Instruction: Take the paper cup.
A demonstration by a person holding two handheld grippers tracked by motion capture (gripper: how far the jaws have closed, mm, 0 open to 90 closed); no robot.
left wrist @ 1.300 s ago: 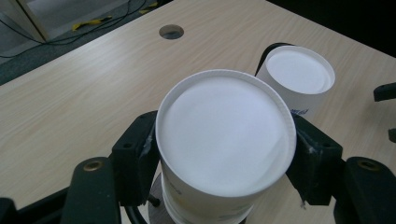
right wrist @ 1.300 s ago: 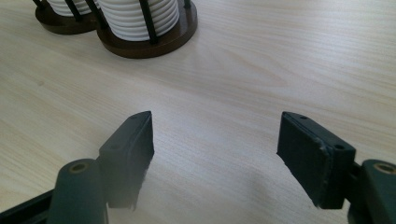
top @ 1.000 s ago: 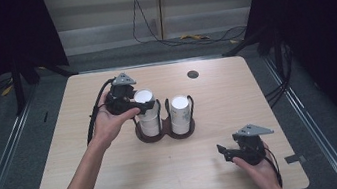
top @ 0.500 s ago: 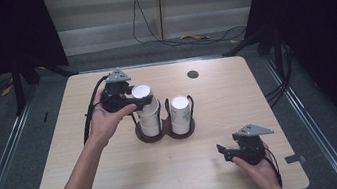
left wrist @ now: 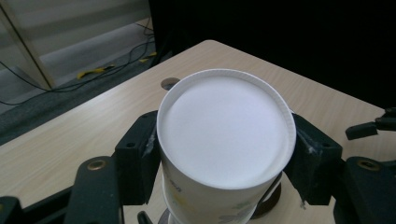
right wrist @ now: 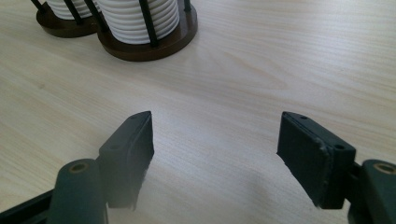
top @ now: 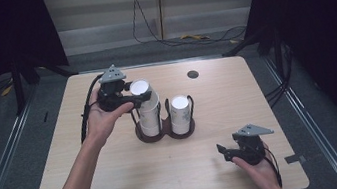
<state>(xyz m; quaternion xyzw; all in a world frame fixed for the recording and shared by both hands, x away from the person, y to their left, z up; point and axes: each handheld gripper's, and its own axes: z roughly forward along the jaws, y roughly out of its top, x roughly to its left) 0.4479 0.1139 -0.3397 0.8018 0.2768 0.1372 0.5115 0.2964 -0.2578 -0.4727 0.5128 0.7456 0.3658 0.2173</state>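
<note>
Dark room, black drapes both sides, grey floor w/ loose cables behind. Pale wood table (top: pixel 119 182) centre, small round grommet hole (top: pixel 193 74) near far edge.

Mid-table: dark two-bay cup holder (top: pixel 164 131), thin black upright rods, one stack of white paper cups per bay. Right stack (top: pixel 181 115) sitting low in its bay, untouched. Left stack (top: pixel 148 115) standing taller, w/ top cup (left wrist: pixel 226 140) upside down, flat white base facing up, faint print on the wall.

Left gripper (top: pixel 132 100) at top of that left stack, jaws pressed onto opposite sides of top cup just under its base rim – clear in left gripper view, pads hard against the wall. Cup looks nested on the stack below, not yet free.

Right gripper (top: pixel 225 150) near front right edge of table, well apart from holder, jaws spread w/ nothing between, bare wood under them.

Handling, as a guess: paper cup very light, thin-walled, crushes easily, a bit slick. Best hold near the stiff base ring, where pads sit now; mid-wall squeeze prob. dents it. Straight lift needed – nested cups tend to stick, so next cup down may come along.
</note>
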